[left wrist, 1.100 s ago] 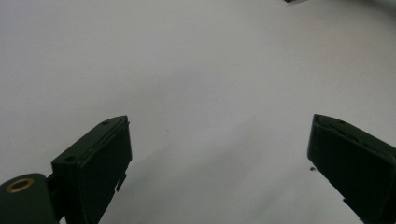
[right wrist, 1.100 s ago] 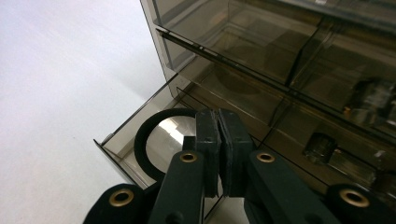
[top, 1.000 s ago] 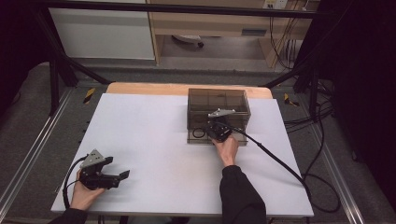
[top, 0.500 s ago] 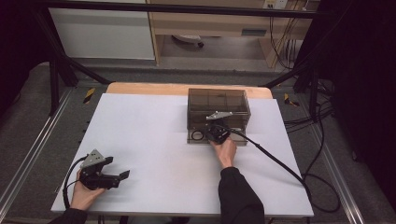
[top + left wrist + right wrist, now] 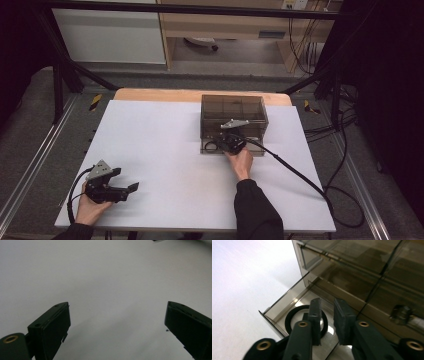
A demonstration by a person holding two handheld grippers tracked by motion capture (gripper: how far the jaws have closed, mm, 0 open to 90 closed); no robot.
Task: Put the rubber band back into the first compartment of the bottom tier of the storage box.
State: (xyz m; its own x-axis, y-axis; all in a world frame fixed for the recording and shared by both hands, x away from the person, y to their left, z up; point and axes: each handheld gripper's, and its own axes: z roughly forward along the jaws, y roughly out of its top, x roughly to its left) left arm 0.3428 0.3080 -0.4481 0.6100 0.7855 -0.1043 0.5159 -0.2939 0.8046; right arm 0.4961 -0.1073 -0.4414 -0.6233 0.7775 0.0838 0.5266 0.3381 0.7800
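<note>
Smoky plastic drawer box (image 5: pixel 233 117), black tape ring (image 5: pixel 297 315) inside, no legible writing

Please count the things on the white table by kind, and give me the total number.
Smoky clear drawer box: 1
Black ring in its open drawer: 1
Hand-held claws, left claw and right claw: 2
Total: 4
</note>
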